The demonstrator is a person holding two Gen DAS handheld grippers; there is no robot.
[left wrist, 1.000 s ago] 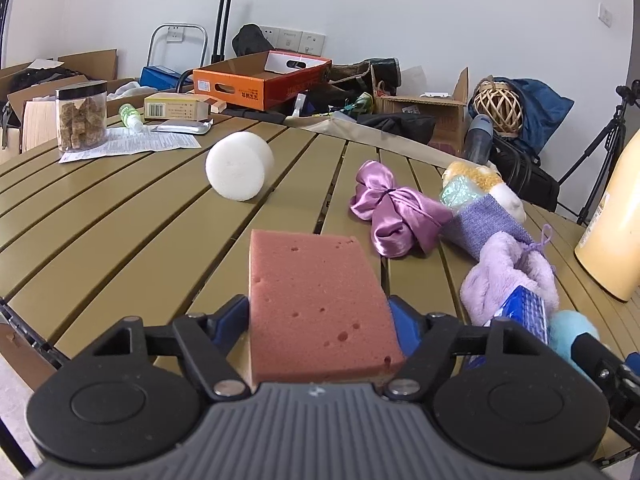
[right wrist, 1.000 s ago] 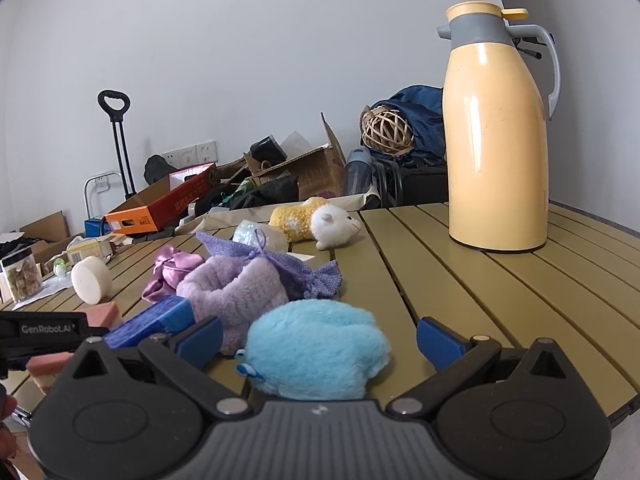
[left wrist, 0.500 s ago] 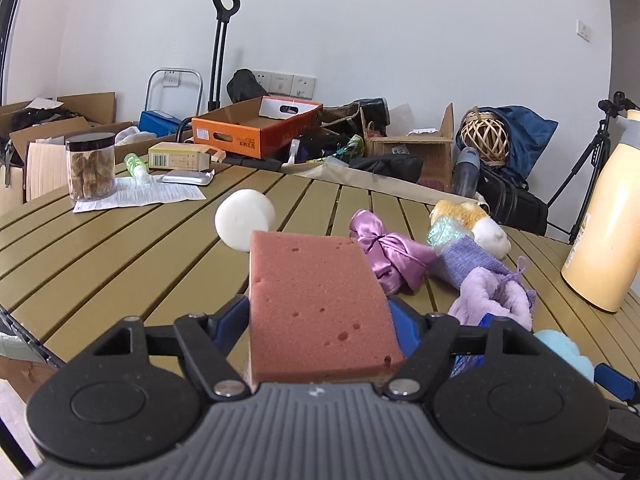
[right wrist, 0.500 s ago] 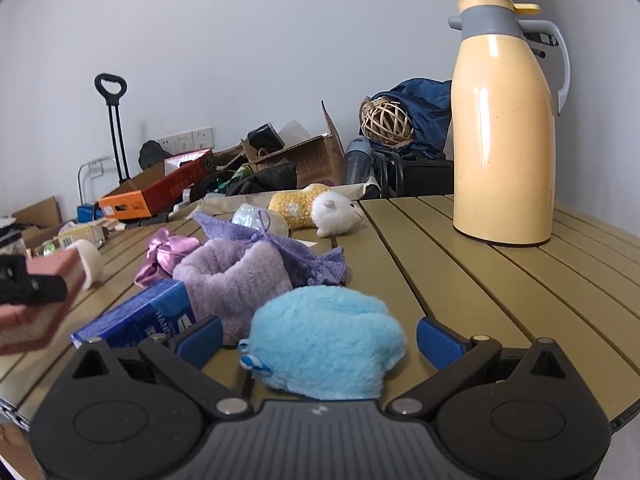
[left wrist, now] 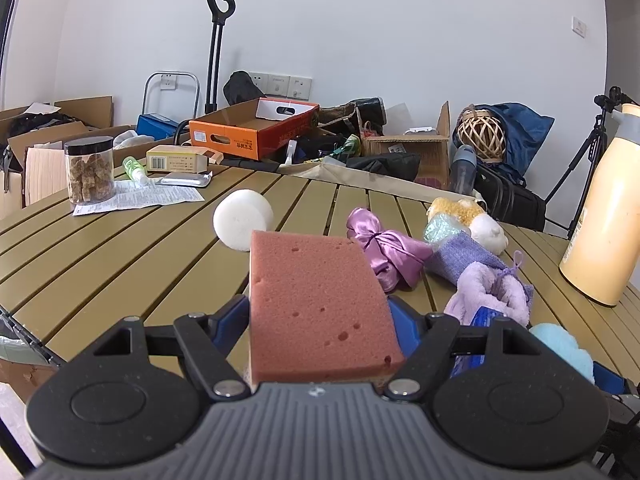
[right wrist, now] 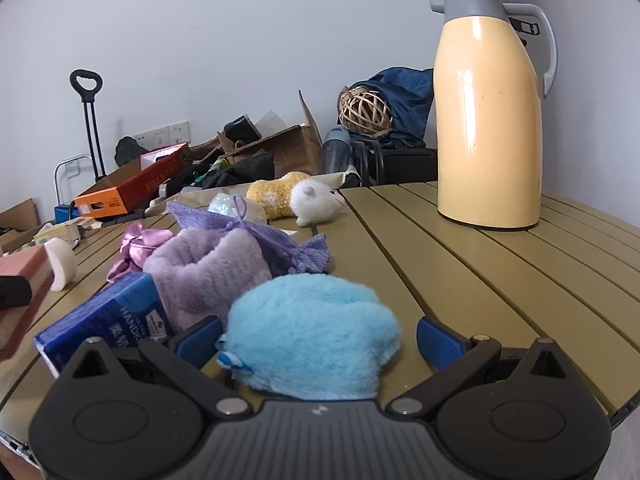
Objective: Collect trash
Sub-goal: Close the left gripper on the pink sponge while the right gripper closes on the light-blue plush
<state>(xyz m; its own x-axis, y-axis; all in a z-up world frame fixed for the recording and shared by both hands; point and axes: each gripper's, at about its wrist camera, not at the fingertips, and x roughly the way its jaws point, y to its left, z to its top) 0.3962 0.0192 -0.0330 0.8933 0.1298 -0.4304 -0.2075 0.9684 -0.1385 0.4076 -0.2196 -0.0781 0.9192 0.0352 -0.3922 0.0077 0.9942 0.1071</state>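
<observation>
Slatted olive worktop (left wrist: 120, 240), tall yellow thermos jug (right wrist: 486, 120) standing at its far right, pink sponge (left wrist: 320, 308) clamped in the left gripper (left wrist: 320, 320) (lifted clear of the slats), fluffy blue puff (right wrist: 312, 332) lying between the wide-spread right gripper (right wrist: 316, 340) pads, white foam disc (left wrist: 243, 224) beyond the sponge

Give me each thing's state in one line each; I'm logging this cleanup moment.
Left tool: shut on the pink sponge.
Pink sponge: gripped, lifted off the table.
Right tool: open, astride the blue fluffy item.
Blue fluffy item: resting on the table, not gripped.
Snack jar: upright, lid on.
Yellow thermos: upright, lid closed.
Orange box: open-topped.
White round sponge: on edge.
</observation>
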